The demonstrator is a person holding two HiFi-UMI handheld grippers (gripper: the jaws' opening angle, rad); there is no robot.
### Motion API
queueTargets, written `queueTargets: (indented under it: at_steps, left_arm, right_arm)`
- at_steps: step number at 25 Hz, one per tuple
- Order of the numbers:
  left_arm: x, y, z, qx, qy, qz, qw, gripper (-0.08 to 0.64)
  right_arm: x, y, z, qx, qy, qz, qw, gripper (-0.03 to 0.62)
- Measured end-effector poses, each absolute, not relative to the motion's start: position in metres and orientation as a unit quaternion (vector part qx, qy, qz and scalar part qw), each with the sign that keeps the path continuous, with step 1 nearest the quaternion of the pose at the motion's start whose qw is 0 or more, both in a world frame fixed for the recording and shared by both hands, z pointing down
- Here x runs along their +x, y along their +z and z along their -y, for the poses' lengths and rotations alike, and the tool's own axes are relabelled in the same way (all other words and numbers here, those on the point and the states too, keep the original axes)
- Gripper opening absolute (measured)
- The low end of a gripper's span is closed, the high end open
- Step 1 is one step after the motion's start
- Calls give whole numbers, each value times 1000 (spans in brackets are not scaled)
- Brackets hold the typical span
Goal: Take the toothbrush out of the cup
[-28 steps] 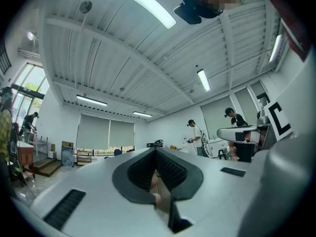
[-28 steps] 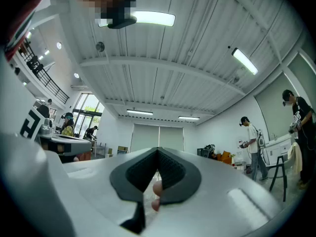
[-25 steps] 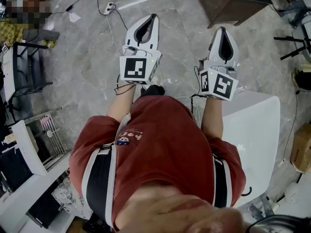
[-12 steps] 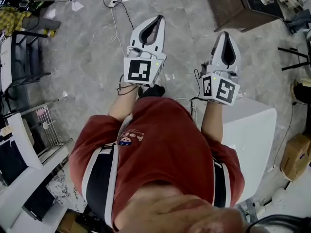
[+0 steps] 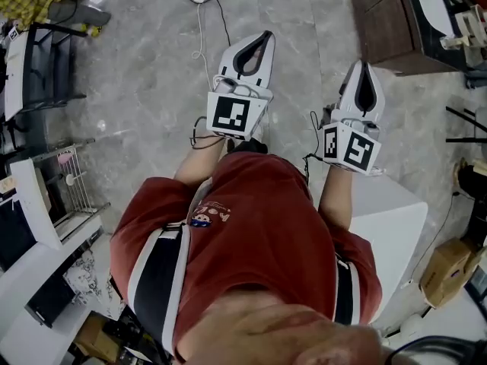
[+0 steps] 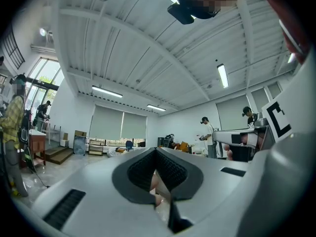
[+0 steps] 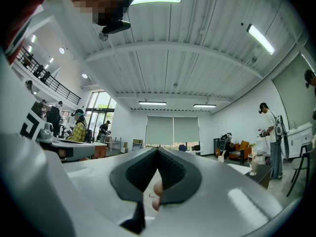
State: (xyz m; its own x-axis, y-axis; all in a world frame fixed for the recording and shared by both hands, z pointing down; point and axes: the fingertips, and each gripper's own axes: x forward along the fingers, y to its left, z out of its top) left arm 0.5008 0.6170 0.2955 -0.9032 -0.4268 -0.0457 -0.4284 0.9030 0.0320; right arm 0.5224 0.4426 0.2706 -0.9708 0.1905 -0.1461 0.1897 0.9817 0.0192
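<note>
Toothbrush dir: can't tell | L tongs (image 5: 264, 36) closed, empty | R tongs (image 5: 364, 65) closed, empty

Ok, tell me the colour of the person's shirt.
Red shirt; the head view shows it best.

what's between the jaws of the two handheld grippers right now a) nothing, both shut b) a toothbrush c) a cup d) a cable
a: in their own views the white left gripper and the white right gripper have their jaws closed tip to tip, with no object gripped.
</note>
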Motion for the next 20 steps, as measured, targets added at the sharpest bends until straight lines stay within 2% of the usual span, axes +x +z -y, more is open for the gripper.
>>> queueTargets:
  at_steps: [10,20]
  left_arm:
    - [454,286,-634,-205,18,-978,40,6]
    - [385,287,-563,-232,4,-972,44,6]
  right_arm:
    - [476,268,-454,97,-17,-991,87,9]
    - [416,281,-384,65,-40,-992,98,9]
